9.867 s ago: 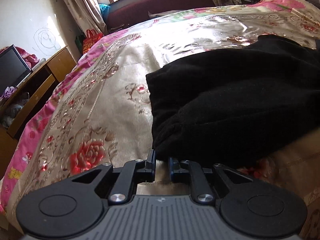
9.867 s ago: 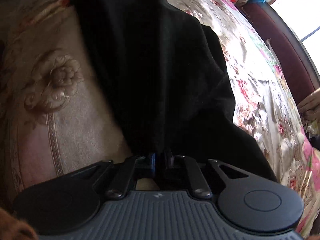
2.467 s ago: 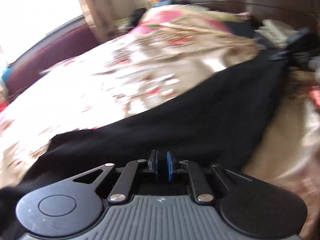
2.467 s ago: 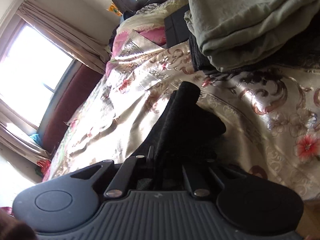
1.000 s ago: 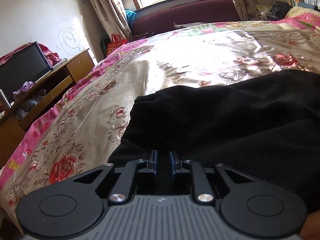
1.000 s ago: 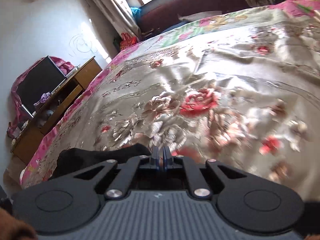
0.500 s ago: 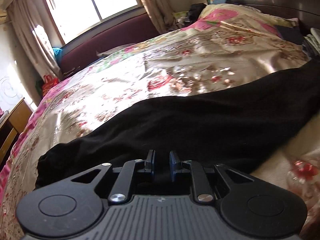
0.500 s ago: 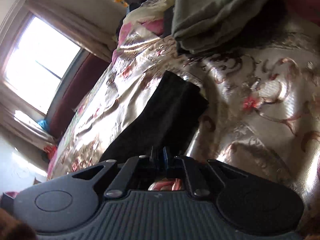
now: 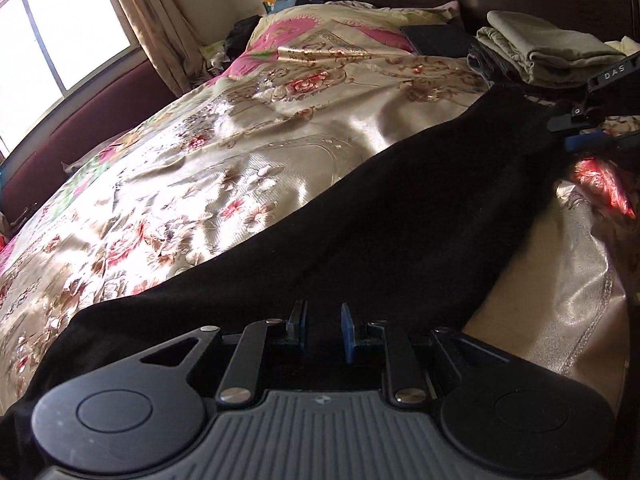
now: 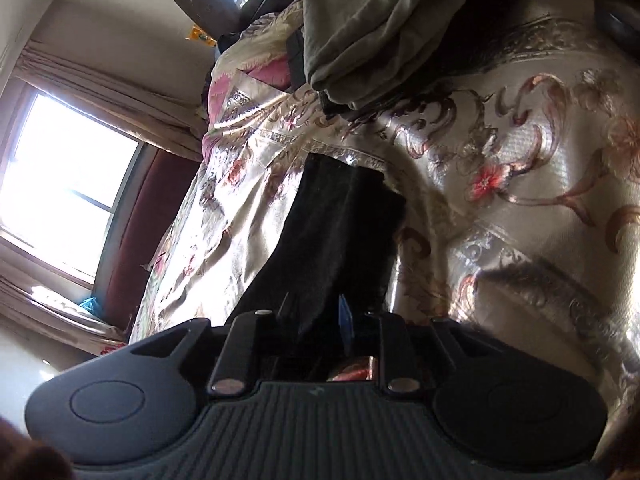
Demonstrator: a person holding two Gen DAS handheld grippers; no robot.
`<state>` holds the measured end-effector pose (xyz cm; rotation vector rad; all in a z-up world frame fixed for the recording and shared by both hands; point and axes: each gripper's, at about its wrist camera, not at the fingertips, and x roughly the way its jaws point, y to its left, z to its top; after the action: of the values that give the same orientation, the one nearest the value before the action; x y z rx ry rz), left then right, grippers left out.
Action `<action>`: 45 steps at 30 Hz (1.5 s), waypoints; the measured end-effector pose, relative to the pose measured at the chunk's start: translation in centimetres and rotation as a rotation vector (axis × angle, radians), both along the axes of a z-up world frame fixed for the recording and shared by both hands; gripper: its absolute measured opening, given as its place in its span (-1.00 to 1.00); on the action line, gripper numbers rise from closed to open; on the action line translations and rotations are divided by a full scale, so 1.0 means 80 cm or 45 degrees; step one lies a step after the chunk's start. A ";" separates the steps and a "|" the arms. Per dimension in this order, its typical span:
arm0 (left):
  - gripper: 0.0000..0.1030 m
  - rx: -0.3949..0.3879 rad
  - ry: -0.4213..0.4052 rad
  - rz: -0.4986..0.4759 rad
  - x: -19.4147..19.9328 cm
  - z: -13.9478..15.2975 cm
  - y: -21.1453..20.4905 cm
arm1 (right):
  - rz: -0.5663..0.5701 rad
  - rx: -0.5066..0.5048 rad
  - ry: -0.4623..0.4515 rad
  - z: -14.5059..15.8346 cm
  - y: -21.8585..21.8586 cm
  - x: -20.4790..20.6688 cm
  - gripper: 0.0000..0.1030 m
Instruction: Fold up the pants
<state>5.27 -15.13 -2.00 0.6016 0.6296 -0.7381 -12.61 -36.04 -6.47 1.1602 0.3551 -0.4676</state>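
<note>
Left wrist view: the black pants [image 9: 400, 216] lie stretched in a long band across the flowered satin bedspread [image 9: 224, 152], running from the near edge up toward the headboard end. The left gripper [image 9: 322, 326] sits at the near end with its blue pads set apart and dark cloth between them; they do not look pressed onto it, so I judge it spread rather than pinching. At the far end the right gripper [image 9: 576, 140] shows at the frame's edge, right at the pants' tip. A stack of folded olive cloth [image 9: 540, 54] rests beyond it.

Right wrist view: the picture is rolled sideways and the cloth is very dark, so the grip is hard to read. The right gripper [image 10: 316, 322] has a gap between its pads, with the pants' [image 10: 336, 240] narrow end lying in or under that gap; probably loose. The folded olive cloth [image 10: 360, 28] lies just past the hem.

Risk, as I judge it: satin is slick, so a one-sided pull could slide the whole band and skew the fold, and a shallow pinch could catch only the top layer.
</note>
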 end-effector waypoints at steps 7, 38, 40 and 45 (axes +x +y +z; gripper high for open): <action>-0.32 0.041 0.003 0.025 -0.006 -0.012 -0.019 | 0.048 0.045 -0.028 -0.010 0.006 -0.003 -0.55; -0.30 -0.161 -0.004 0.075 0.042 -0.014 0.013 | -0.199 0.218 -0.162 -0.038 -0.005 0.007 -0.54; -0.30 -0.160 -0.010 0.078 0.042 -0.012 0.012 | -0.171 0.184 -0.114 -0.033 -0.005 0.009 -0.57; -0.25 -0.148 0.004 0.033 0.040 -0.015 0.005 | -0.190 0.182 -0.121 -0.032 -0.006 0.012 -0.52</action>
<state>8.48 -14.77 -3.18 0.4847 0.5924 -0.7459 -11.66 -36.48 -9.05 1.3491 0.2225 -0.5216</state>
